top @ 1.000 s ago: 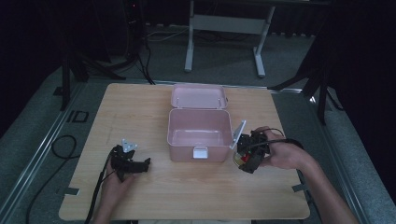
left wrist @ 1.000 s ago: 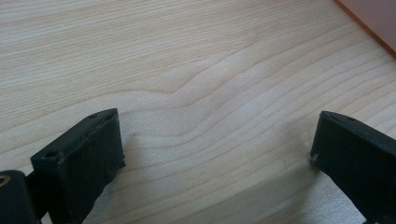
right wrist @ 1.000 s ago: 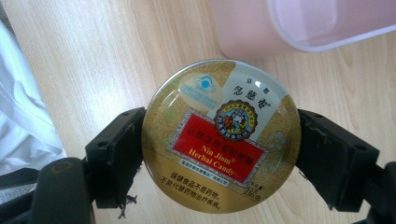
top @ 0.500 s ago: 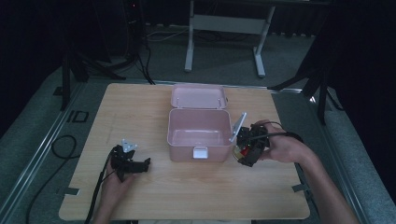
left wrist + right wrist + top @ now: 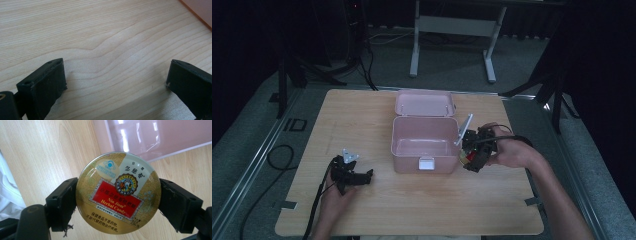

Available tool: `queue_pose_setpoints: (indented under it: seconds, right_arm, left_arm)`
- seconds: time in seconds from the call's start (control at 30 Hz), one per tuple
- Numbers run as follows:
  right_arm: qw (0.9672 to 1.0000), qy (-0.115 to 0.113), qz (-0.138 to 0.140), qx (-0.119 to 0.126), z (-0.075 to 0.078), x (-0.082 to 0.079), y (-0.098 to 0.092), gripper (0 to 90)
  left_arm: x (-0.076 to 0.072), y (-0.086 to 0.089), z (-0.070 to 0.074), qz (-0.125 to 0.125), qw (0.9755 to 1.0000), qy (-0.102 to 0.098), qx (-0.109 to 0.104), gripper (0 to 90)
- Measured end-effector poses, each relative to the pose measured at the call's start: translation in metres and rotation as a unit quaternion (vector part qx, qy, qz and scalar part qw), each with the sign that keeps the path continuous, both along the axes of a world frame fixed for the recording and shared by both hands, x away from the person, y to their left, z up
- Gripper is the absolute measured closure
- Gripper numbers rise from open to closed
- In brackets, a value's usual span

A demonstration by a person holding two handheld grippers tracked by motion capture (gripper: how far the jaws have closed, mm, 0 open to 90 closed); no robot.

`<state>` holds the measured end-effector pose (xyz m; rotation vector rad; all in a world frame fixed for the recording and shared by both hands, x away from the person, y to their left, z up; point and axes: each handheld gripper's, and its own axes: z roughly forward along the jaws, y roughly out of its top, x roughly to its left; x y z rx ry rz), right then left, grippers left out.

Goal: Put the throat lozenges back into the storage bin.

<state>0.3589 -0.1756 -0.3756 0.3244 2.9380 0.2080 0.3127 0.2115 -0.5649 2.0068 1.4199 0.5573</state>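
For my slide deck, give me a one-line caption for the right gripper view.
Right tool clamps a round golden herbal candy tin above the wooden table, beside the open pink box.

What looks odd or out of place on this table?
Little stands out. The pink box sits square and open, its inside looking empty. The right gripper holds a round candy tin beside it; the left gripper rests open.

Gold tin point(image 5: 118, 192) between black tongs point(image 5: 117, 205)

Red label with gold lettering, pale green and white patches on top; glossy pink box point(image 5: 160, 137) beyond the tongs; pale wood-grain counter point(image 5: 45, 155) beneath.
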Motion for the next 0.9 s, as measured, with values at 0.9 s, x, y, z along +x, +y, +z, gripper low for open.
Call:
queue_pose_setpoints:
  seconds: [0.9]
  right_arm:
    - [0.9999, -0.005, 0.0, 0.014, 0.006, 0.019, 0.02, 19.9]
  left_arm:
    - [0.0, 0.0, 0.0, 0.0, 1.0, 0.0, 0.0, 2.5]
